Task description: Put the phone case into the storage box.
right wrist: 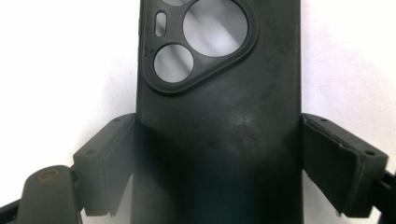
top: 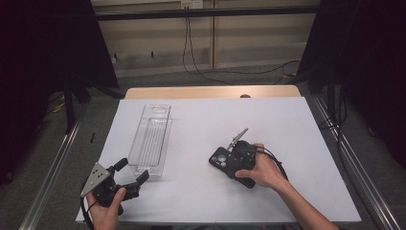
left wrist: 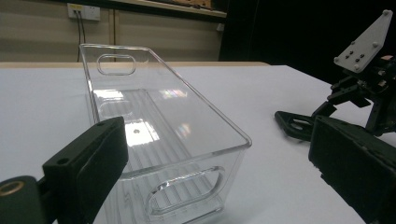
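Between my right gripper's (right wrist: 219, 158) jaws lies the black phone case (right wrist: 219, 116), flat on the white table (top: 201, 124) — pads hugging both edges for a lift. My left gripper (left wrist: 219, 163) waits, jaws spread, by the clear bin (left wrist: 154, 121) — likely the drop-off.

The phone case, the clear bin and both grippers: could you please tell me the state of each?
Phone case: black, lying flat on the white table, camera cutouts empty, clamped across its width.
Clear bin: upright, empty, untouched.
Right gripper: jaws pressed on both side edges of the phone case.
Left gripper: jaws open, nothing between them, just short of the clear bin's near end.
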Available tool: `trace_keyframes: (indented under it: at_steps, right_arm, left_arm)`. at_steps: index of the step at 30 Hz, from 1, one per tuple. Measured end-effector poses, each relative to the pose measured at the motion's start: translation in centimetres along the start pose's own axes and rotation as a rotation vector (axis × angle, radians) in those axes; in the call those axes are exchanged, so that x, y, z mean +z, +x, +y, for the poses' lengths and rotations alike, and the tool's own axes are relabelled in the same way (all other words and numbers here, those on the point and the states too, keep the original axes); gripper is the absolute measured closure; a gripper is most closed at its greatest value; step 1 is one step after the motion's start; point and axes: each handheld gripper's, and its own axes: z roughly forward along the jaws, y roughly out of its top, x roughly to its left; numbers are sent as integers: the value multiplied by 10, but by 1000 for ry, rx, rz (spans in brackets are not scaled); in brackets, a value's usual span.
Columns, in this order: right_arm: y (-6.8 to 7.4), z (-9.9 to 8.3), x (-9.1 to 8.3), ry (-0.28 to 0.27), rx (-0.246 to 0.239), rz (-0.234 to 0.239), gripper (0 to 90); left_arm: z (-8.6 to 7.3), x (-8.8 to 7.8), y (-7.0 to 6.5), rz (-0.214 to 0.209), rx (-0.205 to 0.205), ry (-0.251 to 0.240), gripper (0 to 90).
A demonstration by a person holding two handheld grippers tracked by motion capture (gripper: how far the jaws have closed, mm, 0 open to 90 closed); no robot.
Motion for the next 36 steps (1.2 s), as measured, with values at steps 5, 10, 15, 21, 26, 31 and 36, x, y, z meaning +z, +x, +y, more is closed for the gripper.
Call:
trace_keyframes:
  at_steps: [5,10,15,21,26,31,36]
  right_arm:
    - [0,0,-4,-38,10,2,150]
    - [0,-1,-10,-75,14,7,150]
    - [-3,-3,-15,-136,19,10,150]
    - [-6,-5,-20,-184,28,-3,150]
    - [-9,-6,-22,-231,38,-12,150]
    - [-11,-9,-26,-293,43,-16,149]
    - [-12,-14,-28,-331,57,-28,148]
  left_arm:
    - [0,0,0,0,0,0,46]
    - [0,0,0,0,1,0,46]
    - [0,0,0,0,2,1,46]
    - [0,0,0,-1,4,1,46]
    - [0,0,0,-1,2,2,46]
    - [0,0,0,-2,3,2,46]
    - [0,0,0,-3,4,4,46]
